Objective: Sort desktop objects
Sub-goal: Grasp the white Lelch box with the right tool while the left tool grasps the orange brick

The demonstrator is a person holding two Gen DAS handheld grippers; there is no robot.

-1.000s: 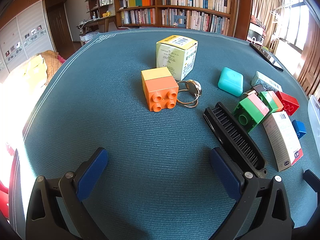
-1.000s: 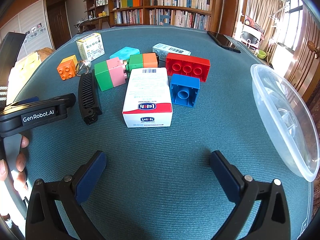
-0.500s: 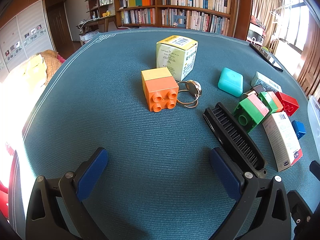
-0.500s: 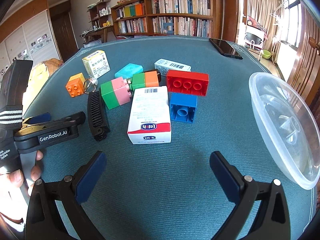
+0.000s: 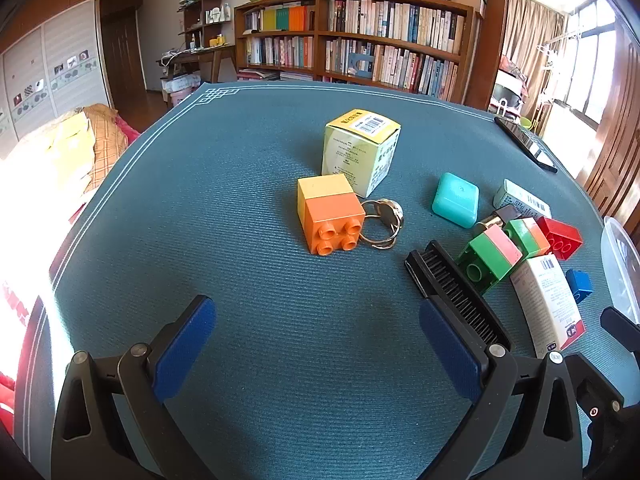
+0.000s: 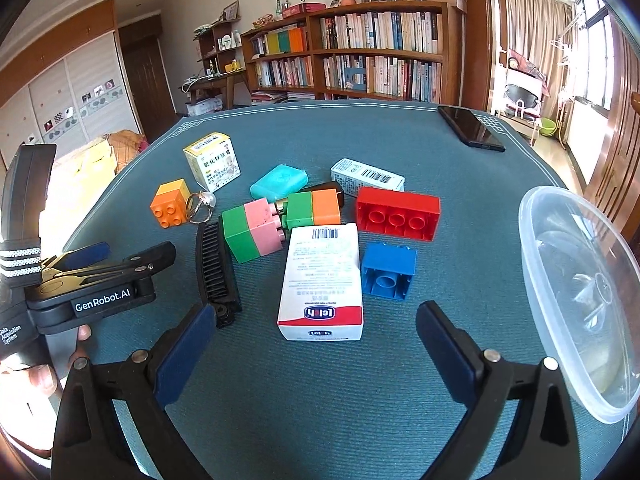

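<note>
Blue-padded fingers of the right gripper (image 6: 312, 344) are spreading wide and empty, riding higher and farther back than a second ago, so more of the surface (image 6: 320, 420) is showing. The left gripper (image 5: 316, 344) is staying low, fingers also apart, holding nothing. A white box (image 6: 322, 280) is lying just ahead of the right gripper, touching a blue brick (image 6: 388, 276) and a green-pink block (image 6: 250, 232). A black comb (image 6: 216, 268) is lying beside it. A clear bowl (image 6: 576, 300) is sitting at the right.
</note>
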